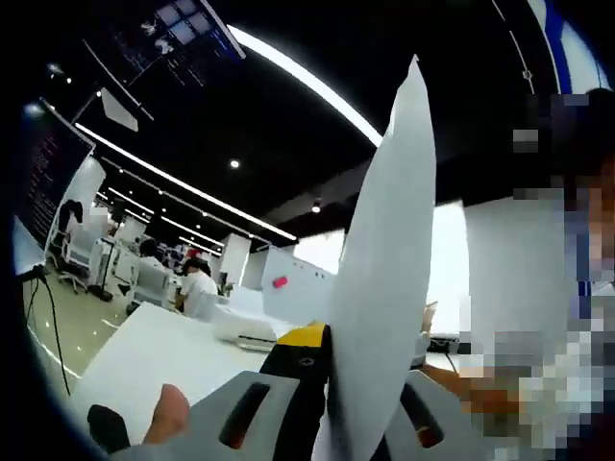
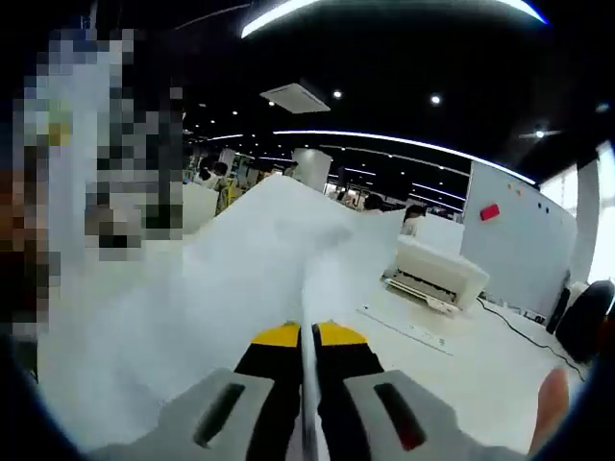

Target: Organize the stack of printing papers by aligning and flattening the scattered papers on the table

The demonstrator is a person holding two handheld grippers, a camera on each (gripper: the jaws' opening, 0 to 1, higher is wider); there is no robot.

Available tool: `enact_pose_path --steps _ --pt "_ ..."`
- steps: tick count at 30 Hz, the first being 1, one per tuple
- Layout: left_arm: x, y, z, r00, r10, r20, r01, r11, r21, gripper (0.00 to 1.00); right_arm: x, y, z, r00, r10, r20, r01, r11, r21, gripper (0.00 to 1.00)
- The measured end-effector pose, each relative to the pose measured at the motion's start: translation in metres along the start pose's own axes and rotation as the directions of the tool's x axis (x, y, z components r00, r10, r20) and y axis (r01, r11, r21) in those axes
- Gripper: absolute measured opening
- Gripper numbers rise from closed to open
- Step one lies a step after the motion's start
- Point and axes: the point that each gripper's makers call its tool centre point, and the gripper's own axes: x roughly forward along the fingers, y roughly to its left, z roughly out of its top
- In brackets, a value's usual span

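White printing-paper sheets [image 1: 384, 288] lifted off the white worktop [image 2: 461, 355], edge-on between both tongs.
Left tongs [image 1: 332, 423] and right tongs [image 2: 309, 423] clamp the sheets; grip evenly, lower level, tap edges flush.

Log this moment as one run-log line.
left gripper: shut on paper | right gripper: shut on paper | paper raised off table
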Motion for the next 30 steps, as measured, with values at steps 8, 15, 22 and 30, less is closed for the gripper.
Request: enact_pose_path --steps 8,15,22,30 --pt "0.008 0.014 -0.024 1.0 0.02 -0.007 -0.021 0.987 -0.156 0.05 -0.036 0.016 0.033 0.998 0.026 0.059 -0.021 0.996 -0.089 0.0" --pt "0.012 0.013 -0.039 0.999 0.029 -0.018 -0.033 0.978 -0.206 0.05 -0.065 0.039 0.055 0.993 0.061 0.1 -0.045 0.987 -0.154 0.0" --pt "0.016 0.013 -0.07 0.999 0.025 -0.031 -0.035 0.905 -0.424 0.05 -0.093 0.067 0.087 0.983 0.097 0.158 -0.051 0.962 -0.268 0.0" --pt "0.021 0.013 -0.101 0.998 0.038 -0.042 -0.056 0.765 -0.642 0.05 -0.109 0.096 0.108 0.974 0.139 0.179 -0.064 0.927 -0.371 0.0"
